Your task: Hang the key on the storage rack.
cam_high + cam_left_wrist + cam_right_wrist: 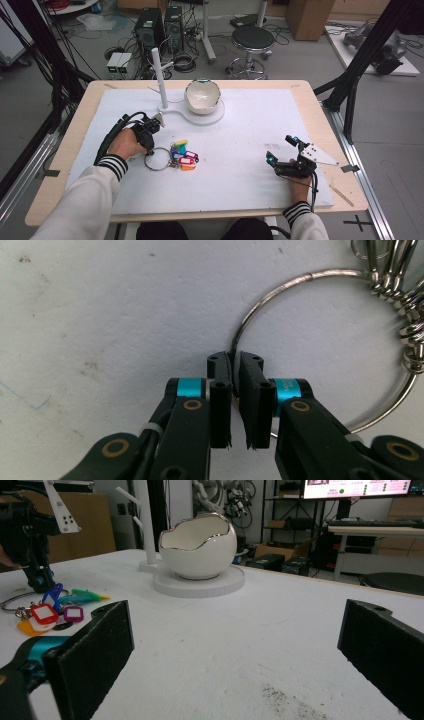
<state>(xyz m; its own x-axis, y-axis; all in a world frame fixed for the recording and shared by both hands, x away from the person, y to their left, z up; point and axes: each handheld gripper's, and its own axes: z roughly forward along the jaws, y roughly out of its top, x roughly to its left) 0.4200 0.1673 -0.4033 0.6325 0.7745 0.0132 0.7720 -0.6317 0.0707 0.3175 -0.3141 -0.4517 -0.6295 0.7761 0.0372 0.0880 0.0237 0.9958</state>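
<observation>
Lab room with PC towers, cables and a stool [251,42] behind the table [310,95]; white mat [260,130] covers most of the top.

Key ring [280,315] lies flat on the mat right at the left gripper's tips. Left gripper [235,362] jaws are clamped on the ring's wire, wire pinched between the pads, rest of the loop arcs away ahead and to the gripper's right. Small rings and coloured tags [184,156] hang off the far side of the loop, bunched on the mat just beyond it.

Left hand [125,144] wraps the gripper body, cable trails back along the sleeve.

Egg-shaped white bowl [197,545] sits on a round white base [200,584], farther ahead of the left gripper, with a white post [159,75] beside it.

Right gripper [282,148] is well apart from the ring, jaws spread wide, nothing between them, resting low over bare mat. From its view the bowl is straight ahead, tags off to the left.
</observation>
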